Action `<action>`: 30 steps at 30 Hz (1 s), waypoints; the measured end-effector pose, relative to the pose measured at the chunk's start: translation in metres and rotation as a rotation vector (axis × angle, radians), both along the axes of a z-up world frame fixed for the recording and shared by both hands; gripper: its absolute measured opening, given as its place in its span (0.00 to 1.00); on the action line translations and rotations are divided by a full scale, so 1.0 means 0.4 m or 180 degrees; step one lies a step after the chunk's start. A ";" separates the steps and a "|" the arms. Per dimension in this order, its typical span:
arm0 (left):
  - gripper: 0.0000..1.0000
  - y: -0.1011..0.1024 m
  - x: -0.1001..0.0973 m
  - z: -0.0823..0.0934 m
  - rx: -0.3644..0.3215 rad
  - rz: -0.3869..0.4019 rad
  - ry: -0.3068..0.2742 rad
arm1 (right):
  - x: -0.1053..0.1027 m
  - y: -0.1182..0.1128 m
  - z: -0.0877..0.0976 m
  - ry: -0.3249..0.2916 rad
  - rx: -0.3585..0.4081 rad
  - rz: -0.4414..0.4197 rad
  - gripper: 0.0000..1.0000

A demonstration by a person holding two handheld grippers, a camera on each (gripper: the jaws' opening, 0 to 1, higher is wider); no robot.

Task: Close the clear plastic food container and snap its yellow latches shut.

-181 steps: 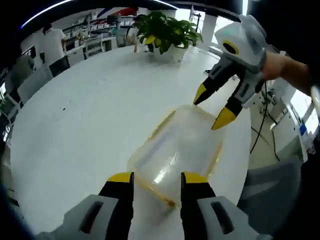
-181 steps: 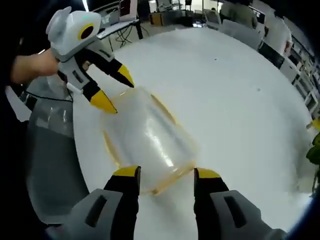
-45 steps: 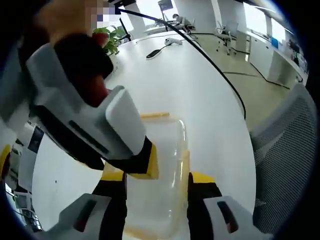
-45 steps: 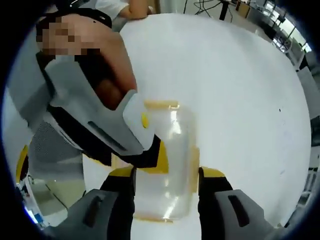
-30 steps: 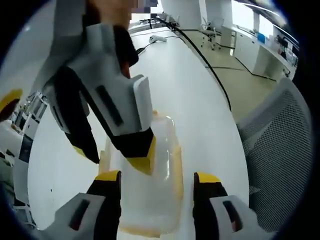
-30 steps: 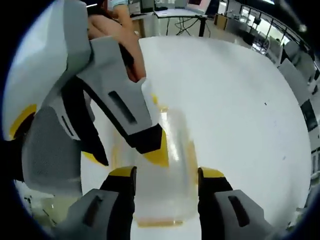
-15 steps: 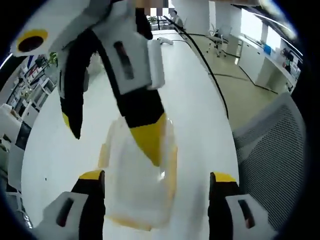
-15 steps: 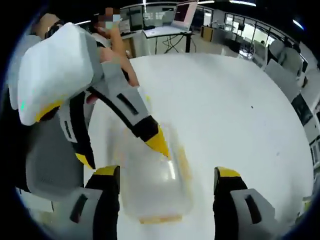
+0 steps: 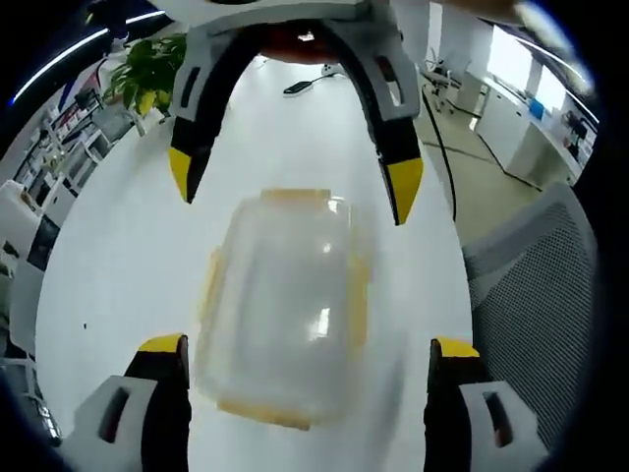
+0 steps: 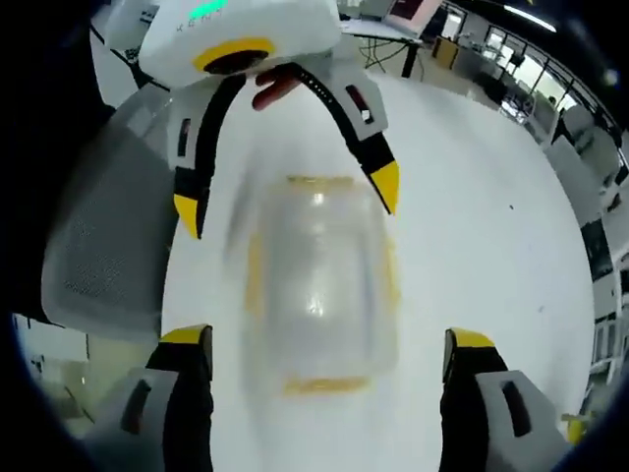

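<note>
The white table carries the clear container with its yellow latches, lying between my two grippers. My left gripper and my right gripper both stand wide apart, neither touching the container.

White table bears blurry, seemingly closed container.
</note>
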State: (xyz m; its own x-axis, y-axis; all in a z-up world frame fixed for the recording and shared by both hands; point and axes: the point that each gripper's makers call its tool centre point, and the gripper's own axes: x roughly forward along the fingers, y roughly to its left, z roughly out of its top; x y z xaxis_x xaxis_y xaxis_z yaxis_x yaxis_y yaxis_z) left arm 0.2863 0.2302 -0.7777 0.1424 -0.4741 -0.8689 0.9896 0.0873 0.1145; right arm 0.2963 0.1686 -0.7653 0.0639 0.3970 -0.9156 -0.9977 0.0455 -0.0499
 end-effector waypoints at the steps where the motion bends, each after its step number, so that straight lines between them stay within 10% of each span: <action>1: 0.98 -0.001 0.005 0.002 -0.0012 -0.0004 -0.0037 | 0.001 -0.001 -0.002 -0.0005 -0.0008 0.0003 0.95; 30: 0.76 0.021 0.052 -0.064 0.0340 -0.0039 -0.0145 | -0.005 -0.032 -0.116 -0.0039 -0.0280 0.0120 0.79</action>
